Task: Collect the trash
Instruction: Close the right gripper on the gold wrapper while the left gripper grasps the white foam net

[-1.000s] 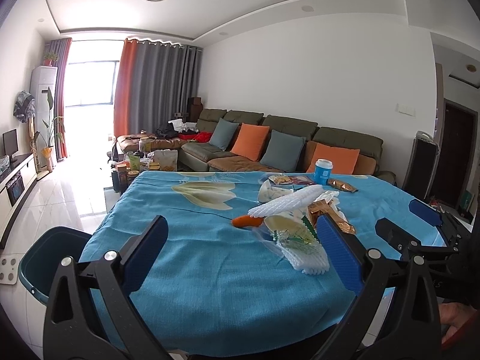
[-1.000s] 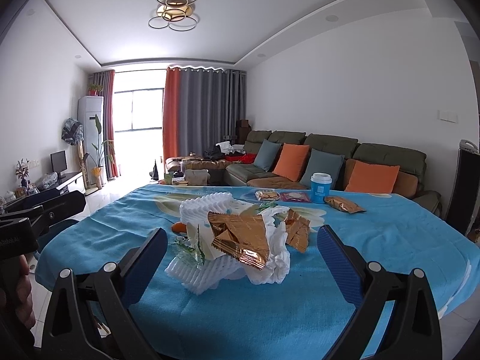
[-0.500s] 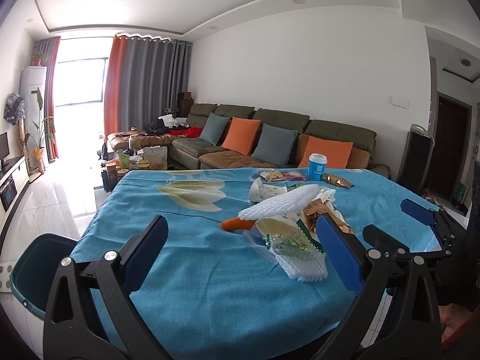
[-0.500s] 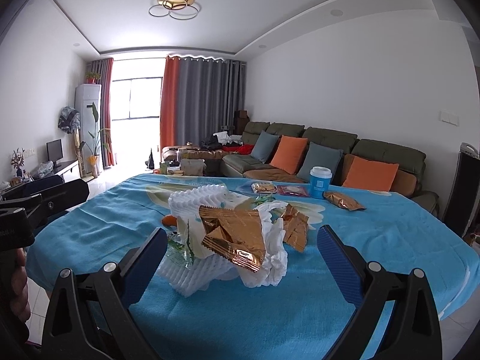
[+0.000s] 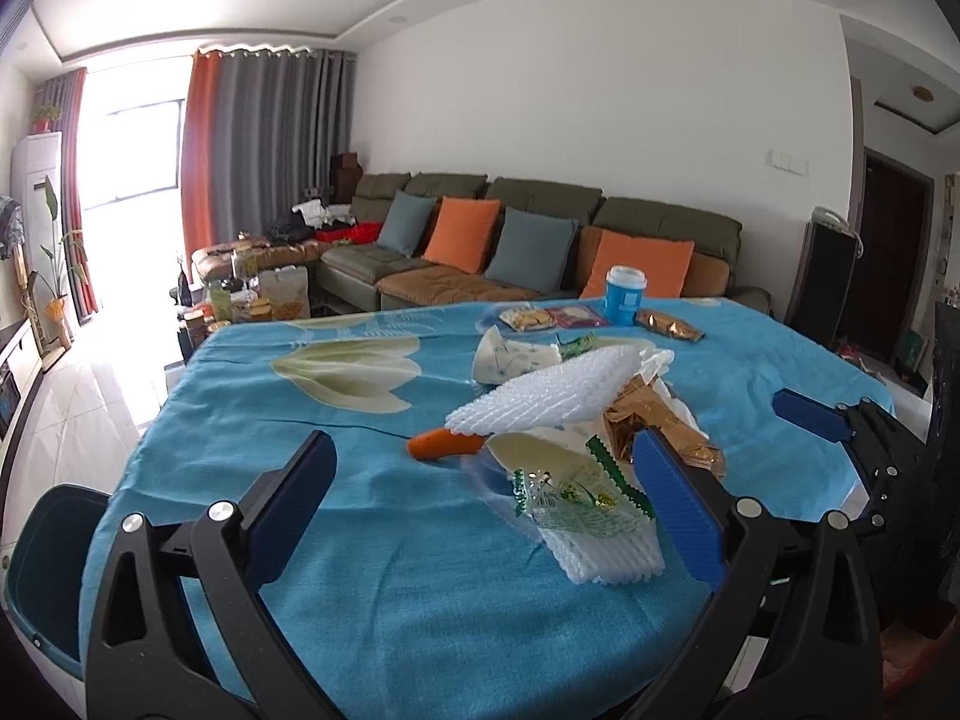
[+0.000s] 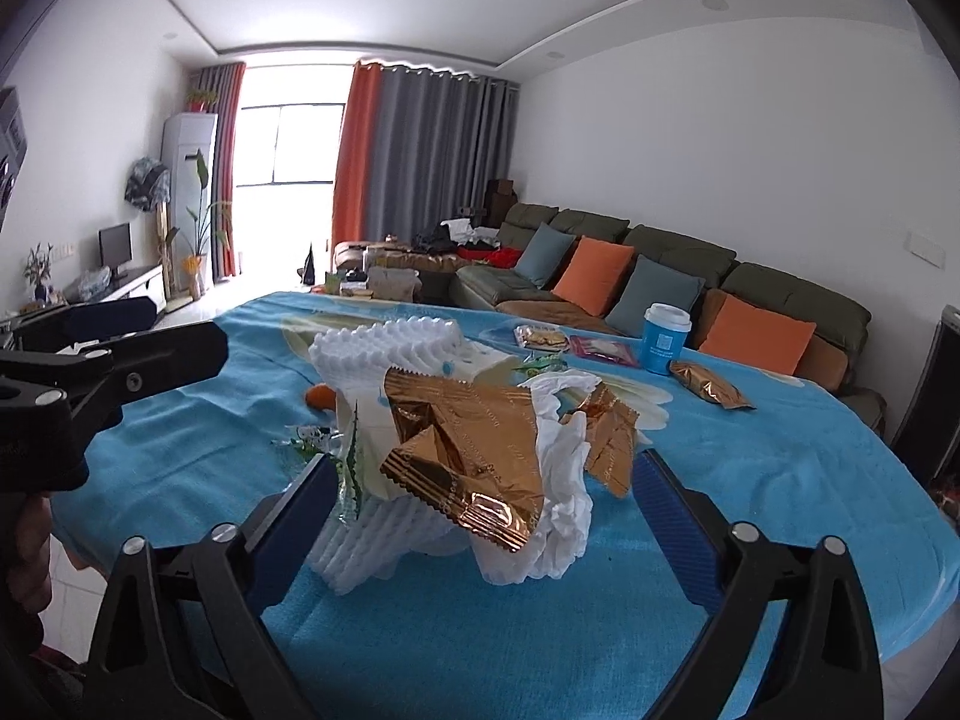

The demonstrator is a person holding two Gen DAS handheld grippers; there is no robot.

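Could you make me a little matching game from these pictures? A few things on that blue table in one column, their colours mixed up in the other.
Things:
1. cup
2. foam net
3. big wrapper
4. carrot

Colours:
a. orange
b. shiny gold-brown
c. blue with a white lid
d. white

Pairs: 1-c, 2-d, 3-b, 4-a
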